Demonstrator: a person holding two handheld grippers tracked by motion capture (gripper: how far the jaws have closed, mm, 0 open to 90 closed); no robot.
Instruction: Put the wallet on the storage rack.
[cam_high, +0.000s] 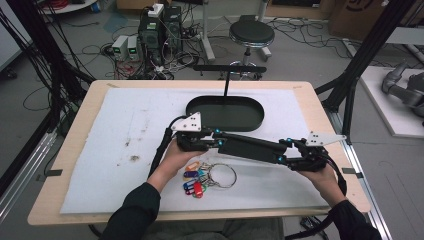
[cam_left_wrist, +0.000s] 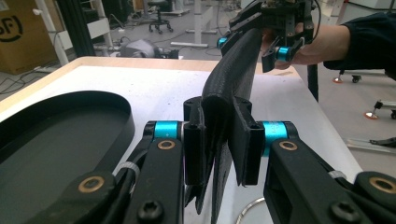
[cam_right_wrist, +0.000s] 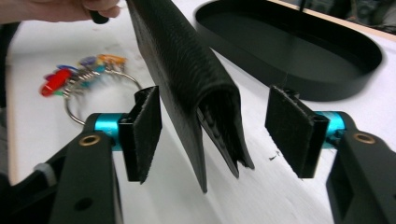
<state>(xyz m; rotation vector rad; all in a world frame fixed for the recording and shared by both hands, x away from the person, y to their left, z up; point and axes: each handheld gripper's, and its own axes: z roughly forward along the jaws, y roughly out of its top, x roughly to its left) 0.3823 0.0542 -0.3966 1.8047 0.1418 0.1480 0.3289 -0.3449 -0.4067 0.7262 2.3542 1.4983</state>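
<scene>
A long black folded wallet hangs level above the white mat, stretched between my two grippers. My left gripper is shut on one end of the wallet, its pads pressing both sides of the fold. My right gripper stands open around the other end of the wallet; there are gaps between its pads and the leather. In the left gripper view the right gripper appears at the far end with a hand behind it.
A black oval tray with an upright stem lies on the mat behind the wallet. A wire key ring with coloured tags rests on the mat under the wallet, near the front. White mat covers the wooden table.
</scene>
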